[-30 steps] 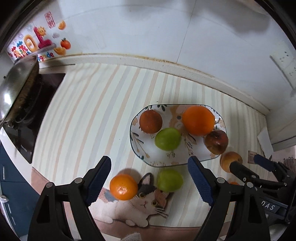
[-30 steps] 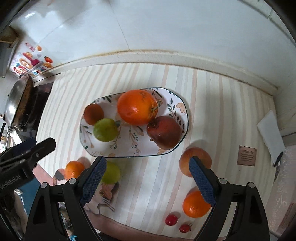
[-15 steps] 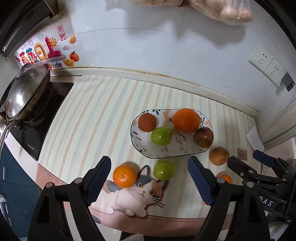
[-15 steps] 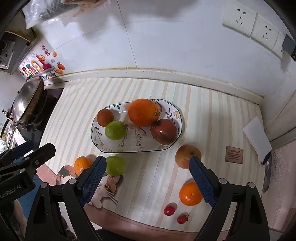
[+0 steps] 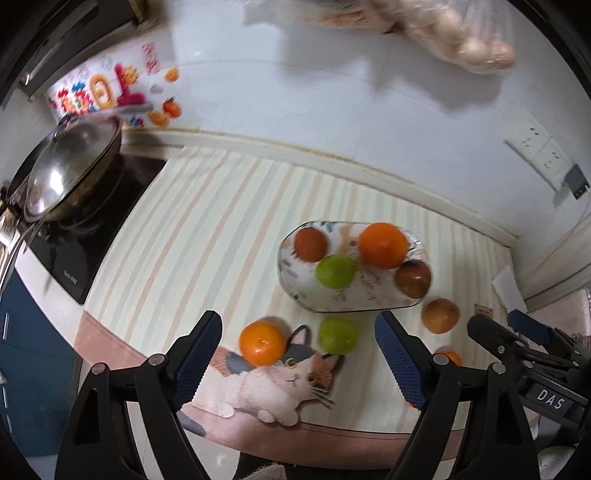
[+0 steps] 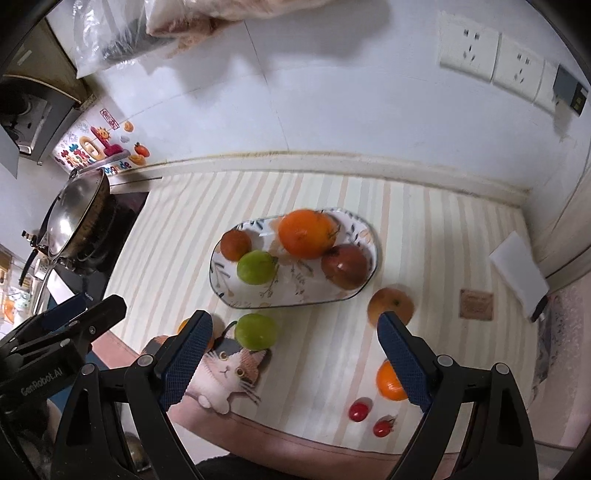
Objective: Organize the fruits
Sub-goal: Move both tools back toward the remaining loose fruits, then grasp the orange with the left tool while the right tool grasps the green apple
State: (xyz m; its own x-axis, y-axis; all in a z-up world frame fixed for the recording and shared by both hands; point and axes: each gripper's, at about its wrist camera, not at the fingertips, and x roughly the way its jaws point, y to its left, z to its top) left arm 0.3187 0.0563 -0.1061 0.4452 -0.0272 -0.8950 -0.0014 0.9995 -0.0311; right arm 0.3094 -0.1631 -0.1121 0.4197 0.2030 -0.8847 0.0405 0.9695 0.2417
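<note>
A patterned oval plate (image 5: 325,299) (image 6: 258,299) holds a large orange (image 6: 306,232), a dark red fruit (image 6: 345,266), a green fruit (image 6: 256,266) and a small reddish fruit (image 6: 235,244). On the striped mat lie a green fruit (image 5: 338,335) (image 6: 255,331), an orange (image 5: 262,342), a peach-coloured fruit (image 6: 391,305) (image 5: 440,315), a second orange (image 6: 389,382) and two cherry tomatoes (image 6: 359,411). My left gripper (image 5: 297,363) and right gripper (image 6: 293,363) are both open and empty, held high above the counter's front edge.
A wok with a lid (image 5: 62,177) sits on a black hob at the left. The white wall has sockets (image 6: 491,59) and hanging bags (image 5: 443,26). A white cloth (image 6: 517,273) and a small brown card (image 6: 476,304) lie at the right.
Both grippers have risen and pulled back from the counter, so the plate and fruits look smaller and more wall shows. Both stay open. No fruit has moved.
</note>
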